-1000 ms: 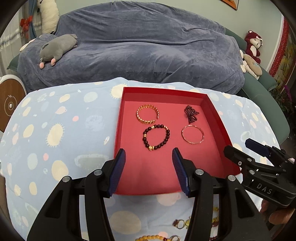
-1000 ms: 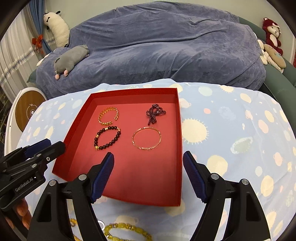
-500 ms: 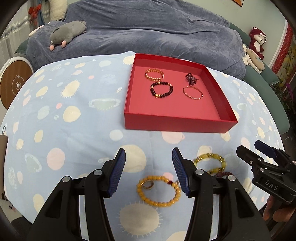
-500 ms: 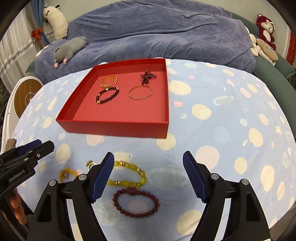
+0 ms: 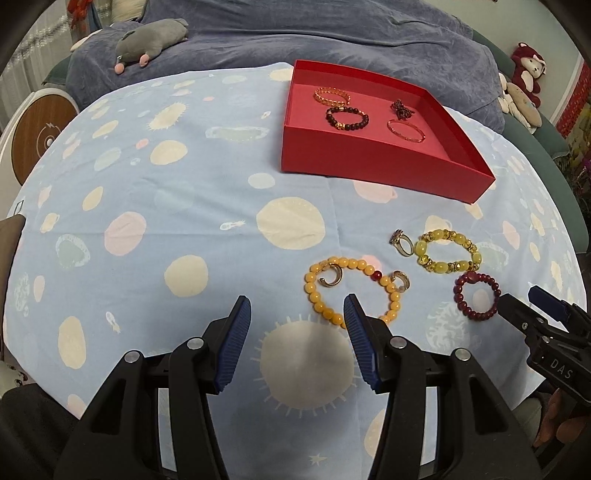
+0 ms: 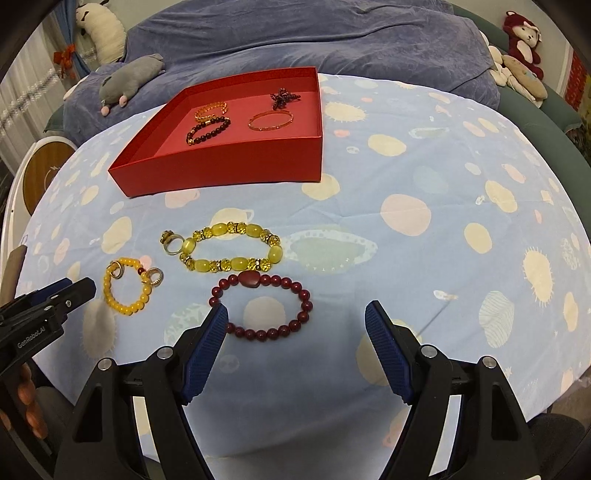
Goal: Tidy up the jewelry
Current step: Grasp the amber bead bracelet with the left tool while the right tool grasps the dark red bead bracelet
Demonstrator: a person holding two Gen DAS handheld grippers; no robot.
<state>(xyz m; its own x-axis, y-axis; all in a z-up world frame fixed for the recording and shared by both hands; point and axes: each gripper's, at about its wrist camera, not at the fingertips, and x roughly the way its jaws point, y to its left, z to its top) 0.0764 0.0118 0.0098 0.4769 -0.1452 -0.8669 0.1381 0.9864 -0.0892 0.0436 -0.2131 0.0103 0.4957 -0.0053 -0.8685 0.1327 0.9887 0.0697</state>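
Note:
A red tray [image 5: 373,166] [image 6: 221,168] holds several bracelets at the far side of the table. On the cloth lie an orange bead bracelet [image 5: 317,295] [image 6: 123,304], a yellow-green bracelet [image 5: 448,251] [image 6: 231,247], a dark red bracelet [image 5: 476,295] [image 6: 262,306] and three rings, one [image 5: 400,242] [image 6: 171,242] next to the yellow-green bracelet. My left gripper [image 5: 297,328] is open and empty, its right finger over the orange bracelet's near edge. My right gripper [image 6: 297,343] is open and empty, just short of the dark red bracelet.
The table wears a light blue spotted cloth [image 5: 166,221] [image 6: 424,184]. Behind it is a blue-covered sofa [image 6: 295,40] with a grey plush [image 5: 151,37] and other soft toys [image 6: 521,33]. A round wooden disc [image 5: 37,136] stands at the left.
Both grippers have drawn back from above the red tray toward the near side of the table. The loose bracelets and rings now lie just ahead of the fingertips. Both stay open.

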